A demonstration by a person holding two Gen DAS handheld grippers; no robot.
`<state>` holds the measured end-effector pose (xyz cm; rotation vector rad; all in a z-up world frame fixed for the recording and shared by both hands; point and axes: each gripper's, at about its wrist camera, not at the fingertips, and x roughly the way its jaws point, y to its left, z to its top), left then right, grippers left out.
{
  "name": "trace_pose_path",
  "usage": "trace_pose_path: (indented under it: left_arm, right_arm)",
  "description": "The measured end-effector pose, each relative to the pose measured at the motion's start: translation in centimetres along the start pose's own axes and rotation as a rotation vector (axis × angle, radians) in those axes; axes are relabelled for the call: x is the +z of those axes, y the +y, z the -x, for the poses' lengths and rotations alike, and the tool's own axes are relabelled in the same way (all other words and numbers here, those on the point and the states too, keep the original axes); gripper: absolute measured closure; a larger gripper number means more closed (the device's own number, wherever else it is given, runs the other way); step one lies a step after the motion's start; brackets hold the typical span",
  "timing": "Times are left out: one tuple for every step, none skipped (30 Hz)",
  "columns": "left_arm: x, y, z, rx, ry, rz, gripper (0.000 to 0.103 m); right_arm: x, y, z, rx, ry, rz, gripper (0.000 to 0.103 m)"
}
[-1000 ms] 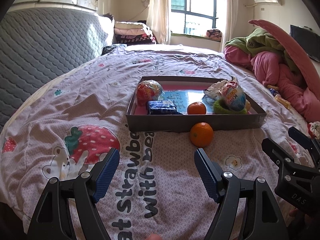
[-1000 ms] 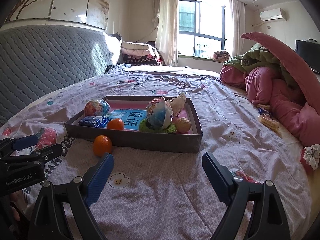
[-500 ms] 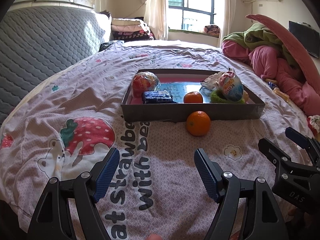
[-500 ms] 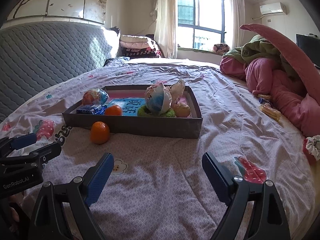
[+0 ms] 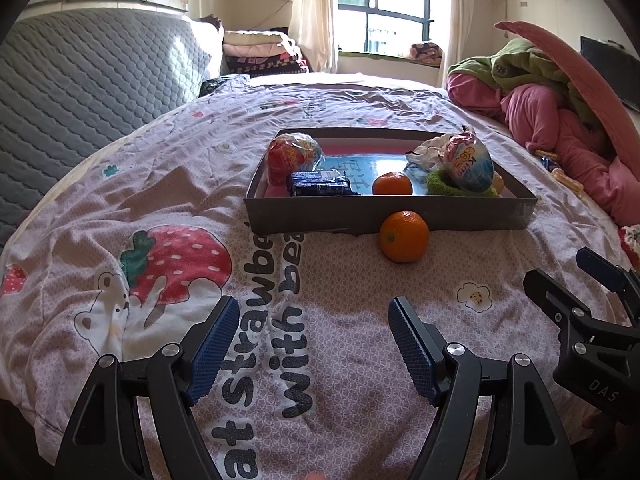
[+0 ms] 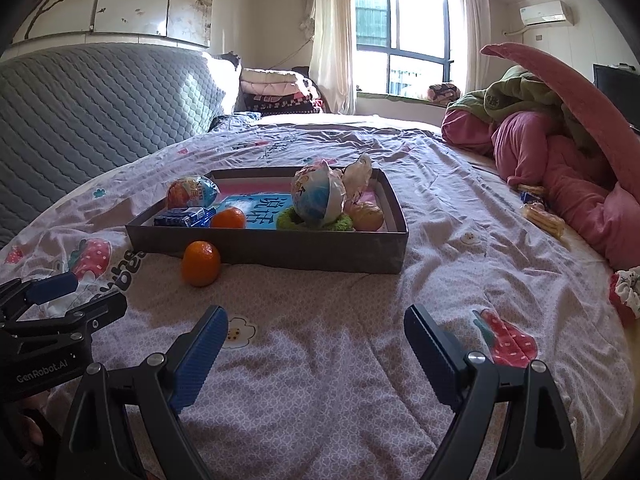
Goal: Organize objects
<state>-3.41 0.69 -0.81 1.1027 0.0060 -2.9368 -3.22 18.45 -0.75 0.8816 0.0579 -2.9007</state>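
Observation:
A grey shallow box (image 5: 480,214) (image 6: 280,250) lies on the bed. In it are a second orange (image 5: 392,184) (image 6: 228,218), a blue packet (image 5: 320,186) (image 6: 180,218), a red-and-white egg toy (image 5: 292,156) (image 6: 192,192), a blue-and-white egg toy (image 5: 470,162) (image 6: 318,196) on a green ring, and a round yellowish item (image 6: 368,216). One orange (image 5: 404,236) (image 6: 201,263) lies on the bedspread against the box's front wall. My left gripper (image 5: 312,342) is open and empty, short of that orange. My right gripper (image 6: 316,350) is open and empty, to the orange's right.
The bedspread (image 5: 160,208) has strawberry prints. A grey quilted headboard (image 5: 80,80) is on the left. Pink and green bedding (image 6: 560,140) is heaped on the right, with snack packets (image 6: 540,216) beside it. Folded blankets (image 6: 276,92) lie at the far end.
Both grippers stay open and empty. The views have shifted slightly; the box and the loose orange sit a little nearer and lower than half a second ago.

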Motion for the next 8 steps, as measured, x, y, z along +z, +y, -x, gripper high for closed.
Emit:
trace_pose_path:
  left_arm:
    - [-0.02, 0.01, -0.04, 0.0, 0.001, -0.001, 0.025]
    - [-0.02, 0.0, -0.06, 0.0, 0.001, -0.001, 0.025]
    - [-0.03, 0.02, -0.06, 0.001, 0.001, -0.001, 0.025]
    - [-0.04, 0.05, -0.08, 0.0, 0.002, 0.0, 0.025]
    - [-0.03, 0.08, -0.1, -0.002, 0.001, 0.001, 0.025]
    - [-0.02, 0.11, -0.09, -0.008, 0.0, 0.002, 0.025]
    - [-0.03, 0.14, -0.09, -0.008, 0.0, 0.003, 0.025]
    - [0.03, 0.19, -0.09, -0.006, -0.001, 0.005, 0.025]
  right_arm:
    - [-0.03, 0.02, -0.06, -0.001, 0.001, 0.002, 0.013]
    - [-0.05, 0.05, -0.11, -0.001, 0.003, 0.003, 0.013]
    - [-0.06, 0.08, -0.11, -0.001, 0.002, 0.004, 0.013]
    - [-0.08, 0.11, -0.13, 0.001, 0.002, 0.004, 0.013]
    - [-0.07, 0.1, -0.21, 0.002, 0.004, 0.005, 0.013]
    - [-0.06, 0.11, -0.23, 0.0, 0.003, 0.005, 0.013]
    - [-0.05, 0.13, -0.27, 0.0, 0.003, 0.005, 0.013]
    - [-0.07, 0.13, -0.27, 0.002, 0.005, 0.004, 0.013]
